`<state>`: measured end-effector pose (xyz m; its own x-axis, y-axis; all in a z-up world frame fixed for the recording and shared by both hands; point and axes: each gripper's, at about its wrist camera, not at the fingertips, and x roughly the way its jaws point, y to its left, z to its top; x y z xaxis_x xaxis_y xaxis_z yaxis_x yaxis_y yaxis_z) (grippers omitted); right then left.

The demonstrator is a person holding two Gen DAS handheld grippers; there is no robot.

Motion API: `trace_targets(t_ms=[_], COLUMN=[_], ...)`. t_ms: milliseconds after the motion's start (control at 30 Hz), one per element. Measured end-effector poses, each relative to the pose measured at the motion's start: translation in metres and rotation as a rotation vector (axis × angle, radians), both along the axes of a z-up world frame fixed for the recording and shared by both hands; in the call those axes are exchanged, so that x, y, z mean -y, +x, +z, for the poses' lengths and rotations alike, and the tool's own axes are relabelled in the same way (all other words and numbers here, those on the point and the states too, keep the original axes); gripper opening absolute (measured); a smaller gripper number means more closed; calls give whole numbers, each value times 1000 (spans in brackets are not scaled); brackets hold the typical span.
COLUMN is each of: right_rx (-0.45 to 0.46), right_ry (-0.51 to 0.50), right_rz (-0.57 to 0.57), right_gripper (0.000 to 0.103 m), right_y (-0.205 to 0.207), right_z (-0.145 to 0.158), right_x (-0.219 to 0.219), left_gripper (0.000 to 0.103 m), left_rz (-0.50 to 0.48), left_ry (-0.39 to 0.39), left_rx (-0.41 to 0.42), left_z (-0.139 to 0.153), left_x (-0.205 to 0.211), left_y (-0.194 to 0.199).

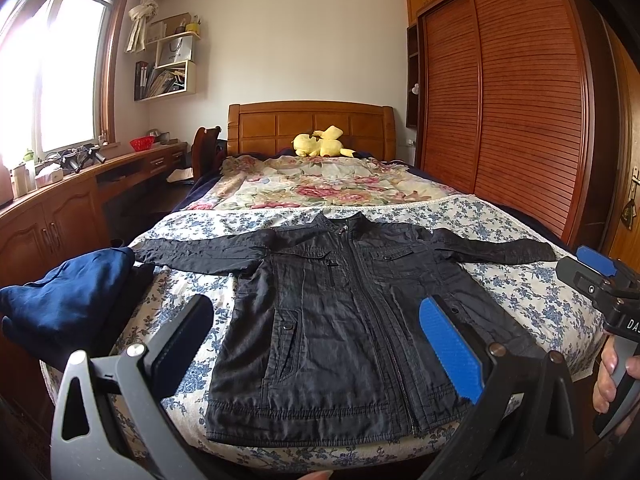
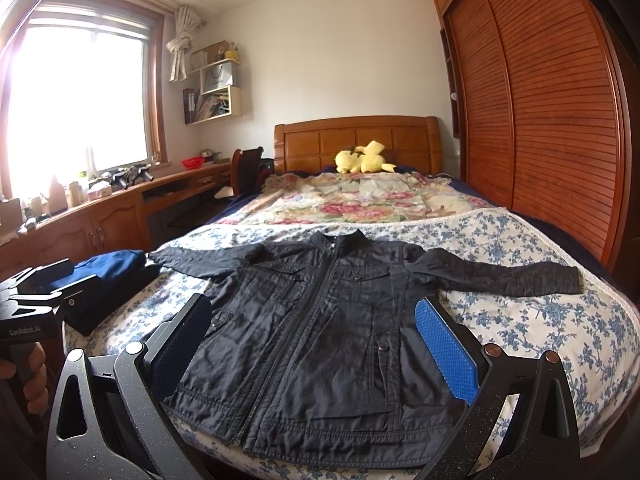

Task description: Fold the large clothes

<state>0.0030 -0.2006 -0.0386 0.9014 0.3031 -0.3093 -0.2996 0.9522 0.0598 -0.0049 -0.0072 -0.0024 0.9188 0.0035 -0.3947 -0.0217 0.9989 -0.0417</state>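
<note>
A black zip-up jacket (image 1: 332, 320) lies flat, front up, on the foot of the bed, both sleeves spread out to the sides; it also shows in the right wrist view (image 2: 320, 340). My left gripper (image 1: 316, 316) is open and empty, held above the jacket's hem. My right gripper (image 2: 312, 320) is open and empty, also above the hem. The right gripper shows at the right edge of the left wrist view (image 1: 600, 280); the left gripper shows at the left edge of the right wrist view (image 2: 36, 296).
A folded navy garment stack (image 1: 68, 300) sits on the bed's left corner. The bed has a blue-flowered sheet (image 1: 520, 288) and a floral quilt (image 1: 320, 184) with a yellow plush toy (image 1: 320, 142). A wooden desk (image 1: 80, 200) stands left, a wardrobe (image 1: 500, 100) right.
</note>
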Motion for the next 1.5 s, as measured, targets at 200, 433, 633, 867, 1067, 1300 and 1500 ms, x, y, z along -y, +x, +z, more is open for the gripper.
trace_targets(t_ms=[200,433,633,867,1067,1300,1500], right_rx=[1,-13,-38,-64,-89,-140,-147], right_ry=[-1,-8,-14,-36,-55,-65,-88], right_rz=[-1,5,25,48,82,145,179], right_gripper=[103,103,103,103,103,103,103], right_y=[1,2,9,23,41,78,118], right_z=[0,-4,-14,-25,-42,-78,-99], right_x=[1,-3,-12,-21,-34,-51,-62], left_gripper=[103,103,103,103,103,103,103], left_rz=[1,5,14,43,56,83,84], left_ry=[-1,-5,-27,-19,-25,6,-22], left_rx=[-2,-15,-59,-98,-142,-174,-198], left_z=[-2,-9,-23,-42,-63,-91,-117], left_x=[0,-5,-18,-33,-49,-66,-85], left_y=[0,3,13,21,37,70,106])
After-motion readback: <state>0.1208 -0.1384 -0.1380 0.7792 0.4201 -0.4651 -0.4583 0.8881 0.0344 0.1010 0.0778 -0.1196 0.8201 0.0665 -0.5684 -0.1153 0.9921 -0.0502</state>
